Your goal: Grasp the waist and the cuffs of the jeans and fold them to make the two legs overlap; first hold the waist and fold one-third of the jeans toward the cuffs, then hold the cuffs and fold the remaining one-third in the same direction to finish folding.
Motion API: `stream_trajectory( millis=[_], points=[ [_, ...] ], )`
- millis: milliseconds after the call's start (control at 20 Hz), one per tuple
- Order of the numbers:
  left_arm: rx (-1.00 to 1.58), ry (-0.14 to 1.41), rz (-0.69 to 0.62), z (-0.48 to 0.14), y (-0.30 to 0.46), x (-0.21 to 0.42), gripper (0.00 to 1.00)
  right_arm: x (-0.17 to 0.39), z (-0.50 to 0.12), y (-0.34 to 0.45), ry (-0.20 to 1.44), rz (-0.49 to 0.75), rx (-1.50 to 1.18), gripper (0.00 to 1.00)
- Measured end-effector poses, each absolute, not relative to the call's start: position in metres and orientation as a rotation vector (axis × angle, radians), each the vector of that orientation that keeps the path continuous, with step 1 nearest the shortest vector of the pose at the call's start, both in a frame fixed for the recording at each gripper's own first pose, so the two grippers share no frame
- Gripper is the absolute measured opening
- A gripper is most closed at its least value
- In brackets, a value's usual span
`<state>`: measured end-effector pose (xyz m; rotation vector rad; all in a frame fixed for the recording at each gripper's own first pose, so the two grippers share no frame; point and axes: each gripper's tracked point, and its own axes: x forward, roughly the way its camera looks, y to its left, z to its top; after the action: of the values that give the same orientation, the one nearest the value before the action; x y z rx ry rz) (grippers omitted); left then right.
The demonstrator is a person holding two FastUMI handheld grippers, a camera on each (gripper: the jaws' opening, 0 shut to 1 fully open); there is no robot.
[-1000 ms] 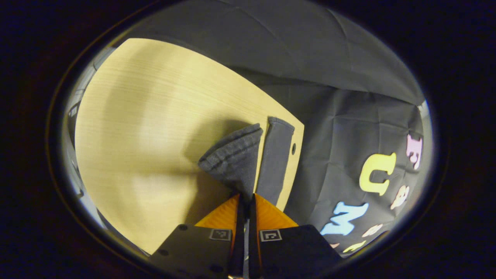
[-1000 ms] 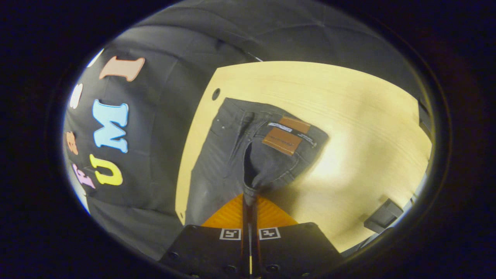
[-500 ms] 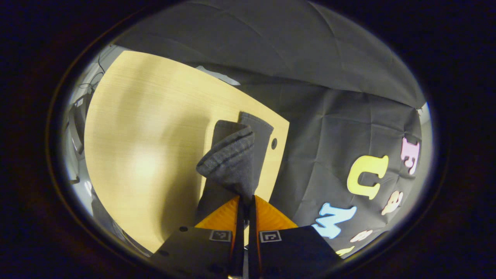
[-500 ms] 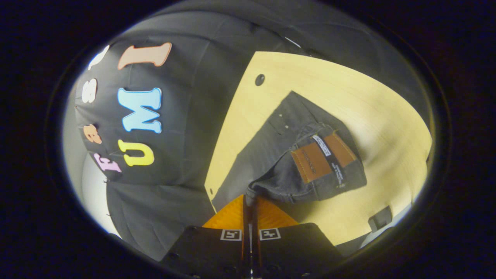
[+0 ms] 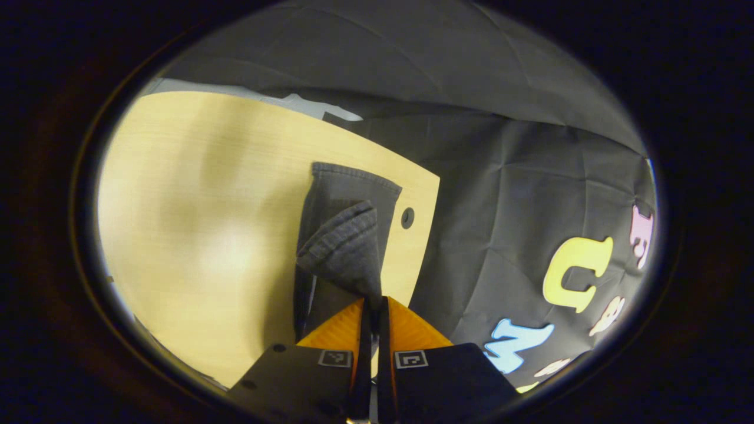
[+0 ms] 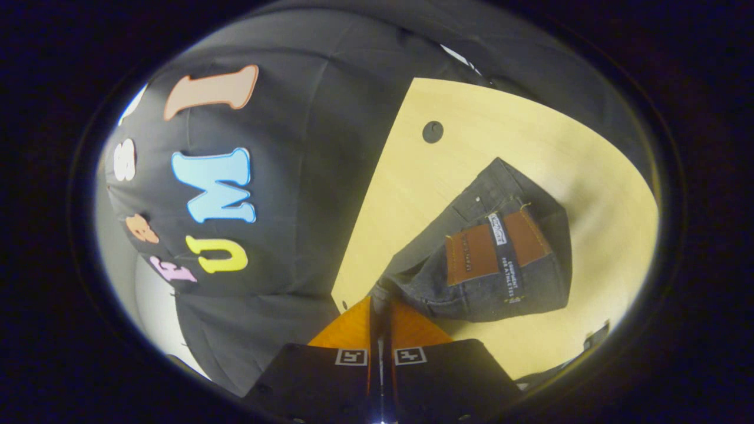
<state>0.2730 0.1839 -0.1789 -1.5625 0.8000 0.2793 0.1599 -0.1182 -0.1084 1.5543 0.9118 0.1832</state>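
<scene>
Left tongs (image 5: 371, 301) clamped tight on the hem of a dark grey denim cuff (image 5: 343, 250), holding it lifted over the other grey leg (image 5: 347, 188) lying flat on the pale yellow wood-grain desk (image 5: 194, 206). Lower leg ends in a straight stitched hem, just short of the desk's far edge, right beside a small round hole (image 5: 407, 218) near the desk's corner. Loads of bare desk off to the left in the left gripper view, barely any strip between the leg and the right-hand edge where the black cloth wall (image 5: 500, 194) starts. Right tongs (image 6: 380, 301) pinched shut on the waistband edge of the dark grey jeans (image 6: 495, 277), raised so the waist folds over and shows the inside with a brown leather-look patch (image 6: 498, 250) and a black label strip across it. In the right gripper view, another round hole (image 6: 433, 131) up near the desk's edge, well apart from the denim. Open desk above and to the right of the waist, a thinner wedge of it between the jeans and the left-hand edge. Small dark object (image 6: 595, 340) at the lower right rim, too cut off to tell what.
</scene>
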Motion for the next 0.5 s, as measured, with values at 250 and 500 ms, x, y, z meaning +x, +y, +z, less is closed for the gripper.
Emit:
stream_trajectory(
  millis=[250, 500],
  points=[
    [-1.448, 0.819, 0.188, -0.191, 0.169, 0.331, 0.12, 0.219, -0.138, -0.126, 0.794, 0.107, 1.48, 0.01],
    [-1.263, 0.848, 0.14, -0.202, 0.149, 0.371, 0.13, 0.252, -0.178, -0.123, 0.707, 0.03, 1.353, 0.01]
  ],
)
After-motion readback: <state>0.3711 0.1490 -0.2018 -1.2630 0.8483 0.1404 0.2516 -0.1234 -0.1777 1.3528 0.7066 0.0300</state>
